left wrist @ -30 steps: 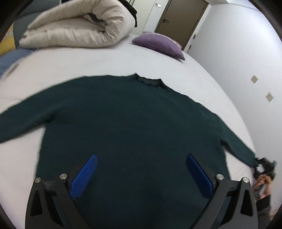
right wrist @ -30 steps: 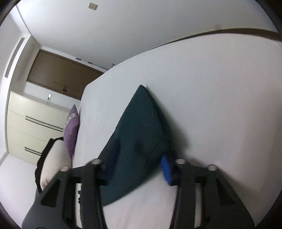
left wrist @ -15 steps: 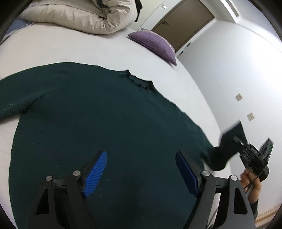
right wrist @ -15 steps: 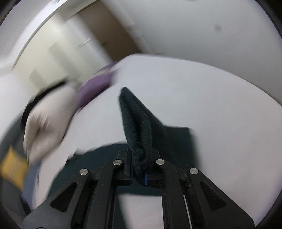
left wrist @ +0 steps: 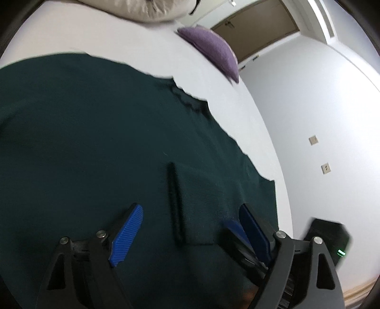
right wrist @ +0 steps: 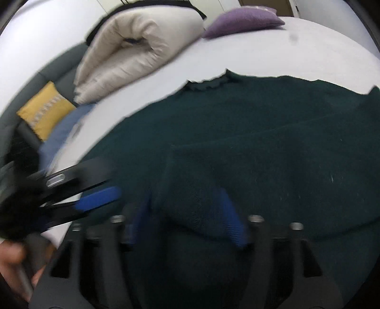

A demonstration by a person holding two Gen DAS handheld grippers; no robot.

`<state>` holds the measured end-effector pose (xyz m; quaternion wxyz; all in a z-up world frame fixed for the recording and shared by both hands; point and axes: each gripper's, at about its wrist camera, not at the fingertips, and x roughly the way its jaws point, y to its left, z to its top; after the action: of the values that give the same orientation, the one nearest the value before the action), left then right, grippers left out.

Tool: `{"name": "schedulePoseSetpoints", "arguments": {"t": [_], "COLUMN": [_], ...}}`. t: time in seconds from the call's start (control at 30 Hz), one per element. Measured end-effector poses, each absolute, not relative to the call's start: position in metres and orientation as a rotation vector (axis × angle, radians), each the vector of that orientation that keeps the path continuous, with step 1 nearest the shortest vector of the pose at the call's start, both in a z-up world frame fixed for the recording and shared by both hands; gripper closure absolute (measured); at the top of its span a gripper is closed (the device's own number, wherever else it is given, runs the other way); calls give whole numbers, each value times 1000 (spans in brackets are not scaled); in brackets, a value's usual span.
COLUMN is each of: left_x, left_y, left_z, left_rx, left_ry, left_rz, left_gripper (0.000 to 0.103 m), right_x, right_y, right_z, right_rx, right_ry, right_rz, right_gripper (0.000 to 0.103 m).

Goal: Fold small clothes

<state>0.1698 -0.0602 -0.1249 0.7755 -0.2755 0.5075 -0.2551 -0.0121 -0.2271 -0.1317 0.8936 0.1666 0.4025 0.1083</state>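
A dark green sweater (left wrist: pixel 95 133) lies flat on the white bed (left wrist: pixel 237 114), its collar (left wrist: pixel 187 99) toward the pillows. Its right sleeve (left wrist: pixel 201 202) is folded over the body, the cuff edge (left wrist: pixel 174 204) showing as a dark band. My left gripper (left wrist: pixel 190 225) is open and empty, just above the folded sleeve. In the right wrist view my right gripper (right wrist: pixel 187 218) is open, with the sleeve cuff (right wrist: pixel 197 206) lying loose between its fingers. The sweater (right wrist: pixel 261 133) fills that view. The left gripper (right wrist: pixel 95 199) shows blurred at the left.
A rolled cream duvet (right wrist: pixel 133 52) and a purple pillow (right wrist: pixel 242 19) lie at the head of the bed. A yellow cushion (right wrist: pixel 45 109) and blue cloth (right wrist: pixel 61 133) are at the left. The wall (left wrist: pixel 320 118) runs close along the bed's right edge.
My right gripper carried the sleeve across onto the sweater's body and opened, letting the cuff go. My left gripper moved closer over the sweater toward the right side.
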Motion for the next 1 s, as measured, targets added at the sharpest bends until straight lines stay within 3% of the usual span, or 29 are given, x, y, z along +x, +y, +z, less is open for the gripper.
{"name": "schedulePoseSetpoints", "arguments": {"t": [0.17,0.27,0.3,0.33,0.4,0.73,1.0], "left_x": [181,187,188,190,190,210,219], "left_y": [-95,-107,-109,-112,-110,-45,-23], "left_z": [-138,-138,-137,-137,-132,-72,-98], "left_rx": [-521,-454,-439,-412,-395,-466,-479], "left_ry": [1148,1161,1165,1174,1172,953,974], "left_rz": [-538,-492,-484,-475,-483,-417,-360], "left_gripper": [28,60,77,86,94,94,94], "right_x": [-46,-54,-55,-58,-57,-48,-38], "right_y": [-279,-336,-359,-380,-402,-429,-408], "right_z": [-108,-107,-111,-118,-136,-157,-158], "right_rx": [489,698,790,878,999,1288,1334], "right_ry": [775,723,702,684,675,612,610], "right_rz": [161,115,92,68,30,117,60], "right_gripper": [37,37,37,35,36,36,36]}}
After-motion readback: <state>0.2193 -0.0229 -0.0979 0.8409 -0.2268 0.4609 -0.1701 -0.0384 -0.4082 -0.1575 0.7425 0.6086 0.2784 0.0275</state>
